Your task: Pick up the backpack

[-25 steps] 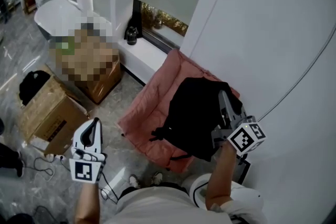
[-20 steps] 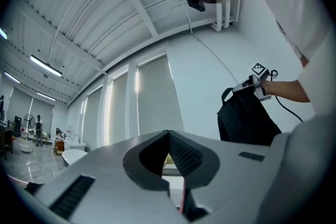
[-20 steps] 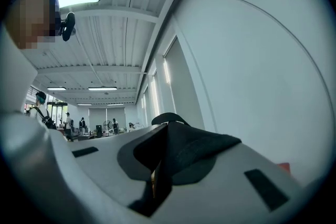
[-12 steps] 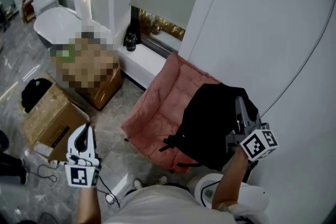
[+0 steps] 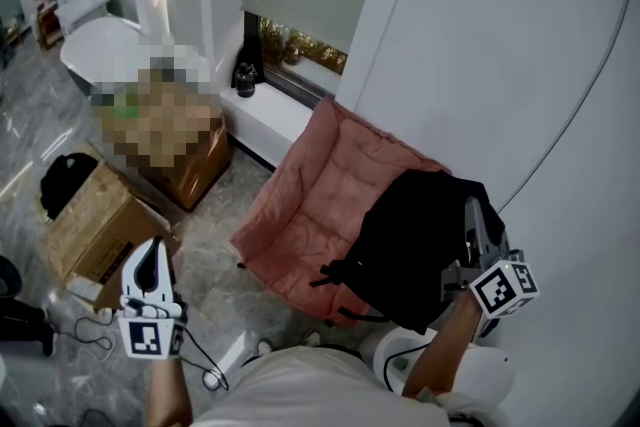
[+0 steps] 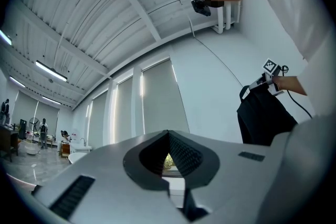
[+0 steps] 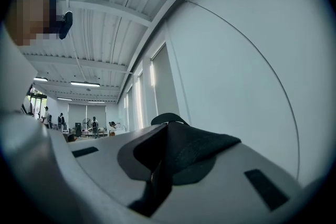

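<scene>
The right tool (image 5: 470, 211) pinches the black backpack (image 5: 405, 250) by its top strap, the bag hanging over the pink chair (image 5: 300, 205), so it should grip firmly and rise steadily, while the left tool (image 5: 150, 250) is closed and empty.

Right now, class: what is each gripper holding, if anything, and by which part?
The right gripper is shut on the black backpack, gripping its top strap; the pack hangs below. The left gripper holds nothing.
</scene>
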A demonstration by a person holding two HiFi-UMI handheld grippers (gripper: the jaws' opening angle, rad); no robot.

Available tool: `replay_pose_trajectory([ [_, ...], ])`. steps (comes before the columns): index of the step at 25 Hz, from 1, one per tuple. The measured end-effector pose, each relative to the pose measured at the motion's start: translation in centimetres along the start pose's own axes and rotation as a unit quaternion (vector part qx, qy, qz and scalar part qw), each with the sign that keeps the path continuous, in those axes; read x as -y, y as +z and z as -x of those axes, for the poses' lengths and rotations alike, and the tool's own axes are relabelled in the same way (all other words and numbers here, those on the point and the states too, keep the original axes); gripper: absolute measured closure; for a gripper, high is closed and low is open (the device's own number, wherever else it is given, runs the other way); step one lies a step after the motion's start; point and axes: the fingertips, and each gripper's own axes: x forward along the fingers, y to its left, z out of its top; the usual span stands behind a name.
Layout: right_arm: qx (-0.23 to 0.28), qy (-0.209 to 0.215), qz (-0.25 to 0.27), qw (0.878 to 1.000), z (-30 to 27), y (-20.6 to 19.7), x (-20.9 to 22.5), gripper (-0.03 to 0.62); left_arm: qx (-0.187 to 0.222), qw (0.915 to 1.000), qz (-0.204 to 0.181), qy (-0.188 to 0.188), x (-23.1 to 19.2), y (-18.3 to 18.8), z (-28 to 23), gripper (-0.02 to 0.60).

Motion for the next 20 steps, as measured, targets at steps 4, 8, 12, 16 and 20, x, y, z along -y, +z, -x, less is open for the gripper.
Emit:
replay_pose_trajectory([
  [4,0.002,-0.015,0.004,1.0,0.7,0.2,0.4,0.559,-0.004,0.9998,0.001,0.017,-0.9,0.0,0.9,0.571],
  [8,0.001,-0.026,0.007,1.0,1.8,0.2,0.9,0.559,-0.01,0.9995,0.002,0.031,-1.2,-0.2,1.9,0.571],
  [12,0.001,-0.032,0.009,0.999,2.8,0.6,1.5,0.559,-0.019,0.9992,0.005,0.035,-0.9,-0.4,2.4,0.571],
  [16,-0.001,-0.04,0.008,0.999,3.3,0.7,2.2,0.559,-0.016,0.9992,0.008,0.036,-0.4,-0.3,2.2,0.571],
  [20,0.002,-0.051,0.005,0.999,4.1,0.4,2.7,0.559,-0.01,0.9988,0.016,0.045,-0.8,-0.2,2.6,0.571],
])
